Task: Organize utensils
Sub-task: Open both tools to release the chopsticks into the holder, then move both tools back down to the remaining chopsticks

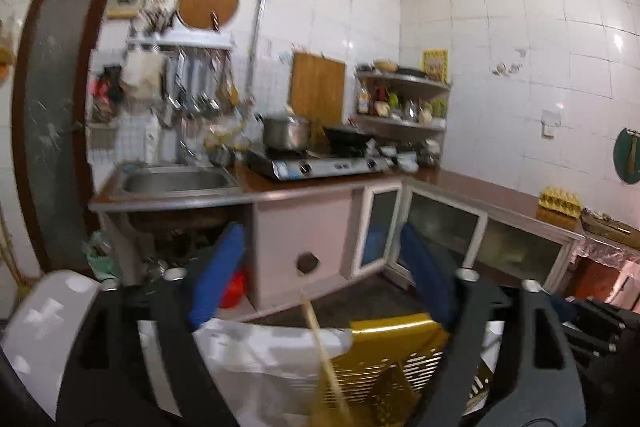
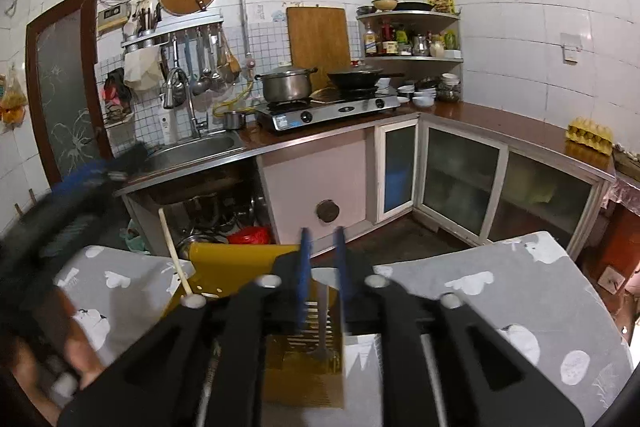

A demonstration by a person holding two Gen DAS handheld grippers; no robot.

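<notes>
left gripper (image 1: 320, 279): jaws apart, empty | right gripper (image 2: 323, 259): jaws apart, empty | yellow utensil tray (image 2: 236, 259) below both

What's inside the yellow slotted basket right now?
In the yellow slotted basket, a wooden stick leans out at the left, and a metal utensil lies on the slats. The grippers cover the near part, so anything there is hidden.
</notes>
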